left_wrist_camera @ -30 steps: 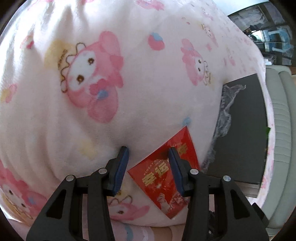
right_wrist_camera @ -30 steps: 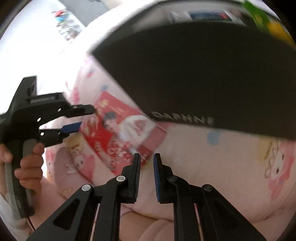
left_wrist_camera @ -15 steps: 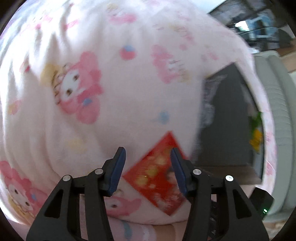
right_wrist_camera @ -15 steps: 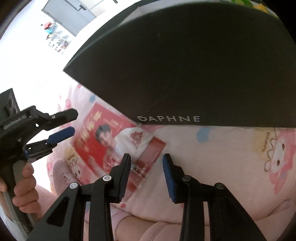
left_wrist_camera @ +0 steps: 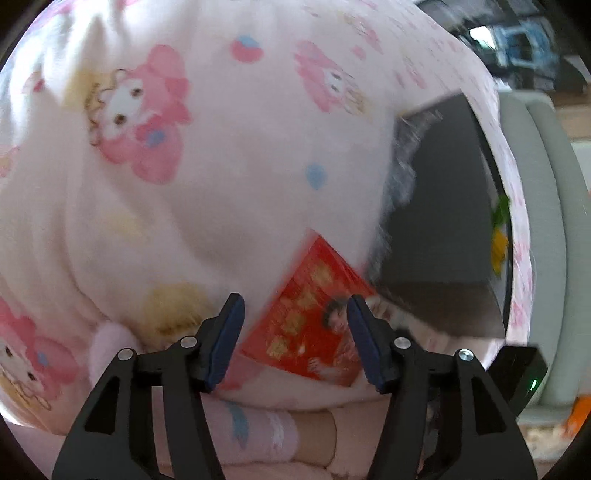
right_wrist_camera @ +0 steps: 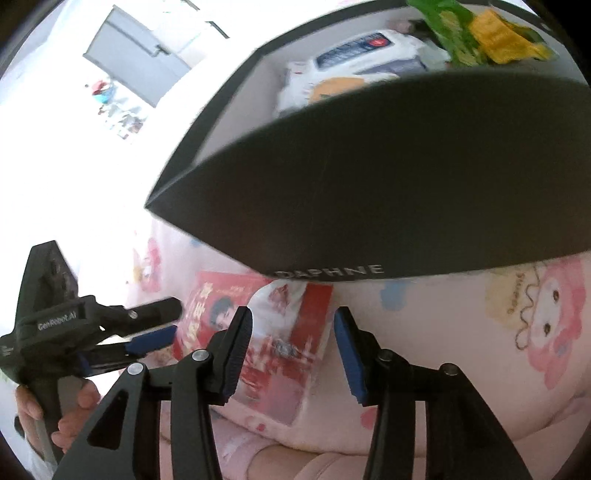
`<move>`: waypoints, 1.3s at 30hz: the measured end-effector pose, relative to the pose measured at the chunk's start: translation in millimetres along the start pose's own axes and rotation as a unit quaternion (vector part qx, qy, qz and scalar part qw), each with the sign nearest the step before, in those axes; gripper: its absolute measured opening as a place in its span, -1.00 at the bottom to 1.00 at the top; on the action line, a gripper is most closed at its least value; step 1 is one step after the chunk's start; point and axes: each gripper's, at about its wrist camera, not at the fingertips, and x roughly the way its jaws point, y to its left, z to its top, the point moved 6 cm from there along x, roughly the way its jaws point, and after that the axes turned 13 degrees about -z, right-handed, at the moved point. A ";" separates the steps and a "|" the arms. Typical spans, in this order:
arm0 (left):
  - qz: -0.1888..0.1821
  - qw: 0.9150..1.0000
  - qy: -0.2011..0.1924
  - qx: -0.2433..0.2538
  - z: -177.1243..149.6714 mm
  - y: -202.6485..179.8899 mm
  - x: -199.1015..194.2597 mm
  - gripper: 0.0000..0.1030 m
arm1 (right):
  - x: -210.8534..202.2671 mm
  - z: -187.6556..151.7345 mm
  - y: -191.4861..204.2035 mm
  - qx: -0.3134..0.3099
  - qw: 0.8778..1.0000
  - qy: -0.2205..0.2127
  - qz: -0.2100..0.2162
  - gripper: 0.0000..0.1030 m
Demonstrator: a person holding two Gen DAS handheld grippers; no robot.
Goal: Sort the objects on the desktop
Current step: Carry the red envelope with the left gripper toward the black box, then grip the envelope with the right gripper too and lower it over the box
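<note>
I am looking past my right gripper (right_wrist_camera: 291,345), and its jaws are opening, with nothing pinched. The flat red packet (right_wrist_camera: 275,332) is lying just under them, shiny and a bit crinkly, with a picture on it. Its far edge is hiding under the big dark box (right_wrist_camera: 388,184). The box is smooth card with sharp corners, and its near wall is blocking most of what is inside. I am only seeing the tops of a white pack (right_wrist_camera: 354,61) and a green and yellow bag (right_wrist_camera: 480,33), both blurry.

My left gripper (left_wrist_camera: 295,339) is opening its jaws too, and they are standing apart with nothing squeezed. The red packet (left_wrist_camera: 310,321) is showing between them, fuzzy from blur, lying on the soft pink blanket (left_wrist_camera: 207,177) with cartoon bunnies. In the right view, a hand (right_wrist_camera: 68,410) is holding the left gripper (right_wrist_camera: 155,325) by its handle, and the picture edge is cutting it off. I am not seeing any table under the fluffy blanket.
</note>
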 end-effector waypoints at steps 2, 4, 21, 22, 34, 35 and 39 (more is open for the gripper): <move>0.006 1.000 -0.002 -0.005 1.5 3.7 0.1 0.02 | 5.2 -0.7 -2.7 0.004 1.000 0.012 -0.012 -0.19; 0.019 1.000 0.004 0.006 -2.6 3.5 2.3 0.02 | 11.8 -2.9 -2.3 -0.002 0.999 0.026 -0.023 -0.18; 0.015 0.999 0.022 0.035 -14.9 -11.7 1.5 -0.01 | 5.4 4.1 -16.4 0.022 1.000 0.008 -0.009 -0.11; 0.022 0.999 0.024 0.039 -15.6 -11.3 3.1 -0.02 | 9.2 2.7 -16.2 0.020 1.000 0.017 -0.014 -0.11; 0.037 0.995 0.044 0.078 -40.3 -20.2 -6.2 0.02 | 8.7 -1.5 -2.9 -0.016 0.998 0.030 0.044 0.06; 0.020 0.996 0.038 0.076 -42.0 -22.5 -13.2 -0.03 | 2.9 -0.3 -2.7 -0.017 0.998 0.021 0.050 0.06; -0.044 0.994 0.004 0.103 -51.2 -45.4 -44.4 -0.08 | -51.8 6.5 -55.9 -0.044 0.997 -0.028 0.048 0.05</move>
